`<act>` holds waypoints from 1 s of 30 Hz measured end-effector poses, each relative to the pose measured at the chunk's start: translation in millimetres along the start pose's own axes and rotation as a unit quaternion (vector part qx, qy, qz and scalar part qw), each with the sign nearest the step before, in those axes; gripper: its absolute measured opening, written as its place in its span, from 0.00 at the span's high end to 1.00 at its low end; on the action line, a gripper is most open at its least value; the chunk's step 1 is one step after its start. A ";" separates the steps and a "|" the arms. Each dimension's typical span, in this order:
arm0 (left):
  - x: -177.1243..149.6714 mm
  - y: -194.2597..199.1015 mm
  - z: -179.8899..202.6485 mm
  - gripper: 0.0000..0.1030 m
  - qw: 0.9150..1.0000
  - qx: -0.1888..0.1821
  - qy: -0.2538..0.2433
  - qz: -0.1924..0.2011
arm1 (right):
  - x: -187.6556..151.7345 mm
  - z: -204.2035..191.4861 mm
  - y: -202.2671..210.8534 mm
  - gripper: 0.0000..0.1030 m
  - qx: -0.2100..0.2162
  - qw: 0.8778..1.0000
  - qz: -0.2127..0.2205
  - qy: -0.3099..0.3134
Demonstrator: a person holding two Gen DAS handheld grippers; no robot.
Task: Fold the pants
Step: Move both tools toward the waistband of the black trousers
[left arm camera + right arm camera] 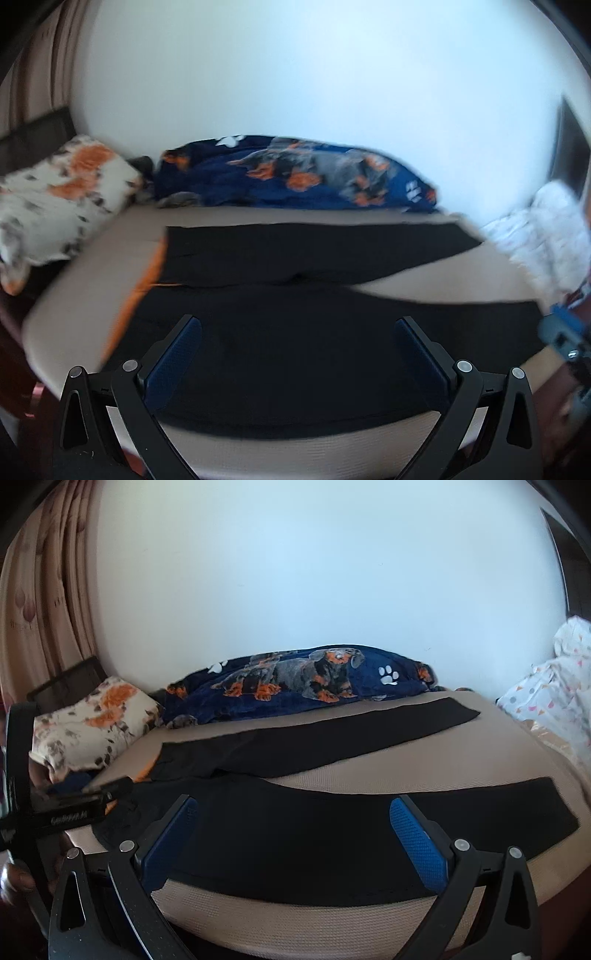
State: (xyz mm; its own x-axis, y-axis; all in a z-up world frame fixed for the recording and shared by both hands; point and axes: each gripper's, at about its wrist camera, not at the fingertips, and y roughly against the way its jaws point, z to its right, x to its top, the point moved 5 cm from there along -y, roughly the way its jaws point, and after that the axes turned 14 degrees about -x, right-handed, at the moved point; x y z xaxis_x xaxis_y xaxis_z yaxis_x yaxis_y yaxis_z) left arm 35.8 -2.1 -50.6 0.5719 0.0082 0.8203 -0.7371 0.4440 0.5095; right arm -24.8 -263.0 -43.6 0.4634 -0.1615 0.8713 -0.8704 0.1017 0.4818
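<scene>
Black pants (pixel 295 332) (pixel 314 827) lie flat on a beige mattress (pixel 92 273) (pixel 461 760), the two legs spread apart toward the right and the waist with an orange inner band at the left. My left gripper (pixel 297 325) hovers open over the near leg, close to the waist end. My right gripper (pixel 293 805) is open too, above the middle of the near leg, with nothing between its blue pads. The left gripper (pixel 74 812) shows at the left edge of the right wrist view, near the waist. The left wrist view is blurred.
A navy dog-print blanket (pixel 303 679) lies along the white wall behind the pants. A floral orange-and-white pillow (pixel 88 723) sits at the far left, white patterned bedding (pixel 554 698) at the right. Curtains (pixel 48 602) hang at the left.
</scene>
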 end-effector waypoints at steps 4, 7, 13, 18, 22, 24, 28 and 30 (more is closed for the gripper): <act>5.0 -17.7 -5.6 0.01 0.998 -0.039 0.038 -0.035 | 0.3 -5.8 -10.5 0.00 0.056 0.997 0.004 -0.050; 10.6 -23.1 -9.3 0.01 0.999 -0.012 0.016 -0.046 | 2.9 -17.4 -25.8 0.00 0.096 0.994 -0.022 -0.050; 18.4 -26.4 -32.3 0.00 0.995 0.081 -0.001 -0.054 | 13.9 -35.7 -53.2 0.00 0.065 0.997 -0.039 0.007; 25.5 -29.6 -66.8 0.00 0.994 0.108 0.003 -0.035 | 18.9 -39.4 -76.3 0.00 0.067 0.996 -0.059 0.002; 33.8 -45.4 -106.2 0.00 0.996 0.067 0.027 -0.060 | 15.1 -46.4 -83.8 0.00 0.068 0.995 -0.066 0.014; 42.4 -55.1 -130.1 0.00 0.996 0.039 0.047 -0.062 | 11.2 -50.8 -90.5 0.00 0.067 0.994 -0.078 0.025; 58.6 -83.9 -179.6 0.00 0.993 -0.027 0.061 -0.098 | 1.9 -49.3 -106.0 0.00 0.070 0.992 -0.106 0.020; 69.7 -100.6 -210.5 0.00 0.990 -0.027 0.079 -0.115 | -2.6 -46.4 -114.7 0.00 0.069 0.991 -0.118 0.015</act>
State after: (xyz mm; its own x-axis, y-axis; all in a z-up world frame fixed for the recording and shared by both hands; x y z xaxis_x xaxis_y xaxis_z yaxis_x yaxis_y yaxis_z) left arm 225.6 142.4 -99.4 0.7746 0.0395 0.6312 -0.5633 0.4970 0.6601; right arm 81.6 -228.7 -96.8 0.6593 -0.1348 0.7397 -0.7510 -0.0708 0.6565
